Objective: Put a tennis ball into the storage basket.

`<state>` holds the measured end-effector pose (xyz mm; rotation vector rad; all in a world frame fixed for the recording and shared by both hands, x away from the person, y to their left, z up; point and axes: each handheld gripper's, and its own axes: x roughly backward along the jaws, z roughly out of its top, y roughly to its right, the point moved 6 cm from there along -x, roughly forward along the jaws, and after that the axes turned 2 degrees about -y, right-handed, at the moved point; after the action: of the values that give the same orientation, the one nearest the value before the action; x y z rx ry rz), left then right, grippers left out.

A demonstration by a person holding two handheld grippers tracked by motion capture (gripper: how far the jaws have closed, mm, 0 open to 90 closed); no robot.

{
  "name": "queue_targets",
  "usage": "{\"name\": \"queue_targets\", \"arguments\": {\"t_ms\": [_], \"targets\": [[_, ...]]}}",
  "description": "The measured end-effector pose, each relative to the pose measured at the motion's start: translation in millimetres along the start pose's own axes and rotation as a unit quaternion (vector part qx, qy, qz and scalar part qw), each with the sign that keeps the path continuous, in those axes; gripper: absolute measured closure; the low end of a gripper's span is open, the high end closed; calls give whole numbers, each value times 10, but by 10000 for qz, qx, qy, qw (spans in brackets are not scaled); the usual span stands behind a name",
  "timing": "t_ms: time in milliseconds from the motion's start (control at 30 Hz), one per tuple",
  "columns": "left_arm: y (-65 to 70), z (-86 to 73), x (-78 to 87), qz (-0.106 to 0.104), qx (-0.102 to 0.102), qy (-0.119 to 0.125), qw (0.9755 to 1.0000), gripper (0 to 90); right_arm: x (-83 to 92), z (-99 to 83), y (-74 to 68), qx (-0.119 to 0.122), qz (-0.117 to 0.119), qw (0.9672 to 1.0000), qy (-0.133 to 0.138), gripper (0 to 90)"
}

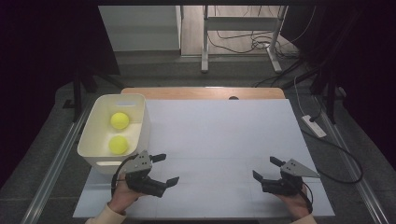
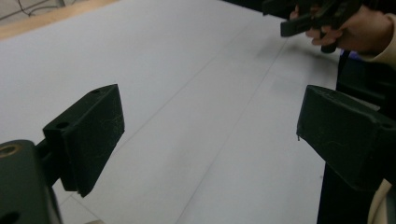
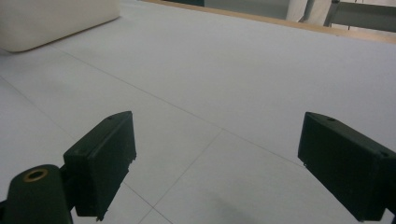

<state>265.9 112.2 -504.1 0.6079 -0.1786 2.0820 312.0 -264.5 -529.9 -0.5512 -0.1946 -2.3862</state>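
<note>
Yellow, fuzzy and round, two tennis balls (image 1: 119,121) (image 1: 118,144) lay inside the cream plastic tub (image 1: 142,126) at the left edge of the white sheet-covered table (image 1: 219,140), one behind the other, not touching. Just beside the tub's near corner hung the left gripper (image 1: 166,169), its black jaws parted well wide with nothing between them but bare table. Well apart, near the front right of the sheet, the right gripper (image 1: 265,168) sat low in the person's hand, jaws likewise spread and empty; its own view showed the tub's corner (image 3: 56,21) far off.

Judged from this, the balls seemed already stowed and both tools idle. The risk lay at the left: that gripper was so close to the tub that a careless swing could knock the light container, shift it on the smooth sheet, or tip it and spill the balls.
</note>
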Motion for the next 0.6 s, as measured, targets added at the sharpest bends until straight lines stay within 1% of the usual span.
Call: {"name": "queue_targets", "arguments": {"t_ms": [67,100,133,167,200,367,467,533,600], "targets": [[-16,-65,-42,18,42,-78,10000,90,-1,-9,5,2,-11,10000,-18,115],[-16,-65,-42,18,42,-78,10000,91,1,-13,6,2,-17,10000,-18,115],[-24,-105,-64,25,80,-109,9999,94,6,-12,5,7,-17,10000,-3,115],[-32,-163,-85,76,79,-157,9998,95,12,-9,1,8,-10,10000,14,115],[-40,-187,-89,90,72,-177,9998,96,18,-7,-2,10,-14,10000,14,115],[-83,-257,-71,150,163,-127,9997,95,23,-5,-16,10,45,10000,41,115],[-112,-289,-58,175,211,-108,9996,96,15,-5,-27,62,97,9999,35,115],[-122,-313,-49,151,256,-106,9995,95,10,-8,-31,63,105,9999,28,115],[-134,-338,-43,183,257,-110,9994,94,11,-9,-32,57,125,9999,41,115]]}}
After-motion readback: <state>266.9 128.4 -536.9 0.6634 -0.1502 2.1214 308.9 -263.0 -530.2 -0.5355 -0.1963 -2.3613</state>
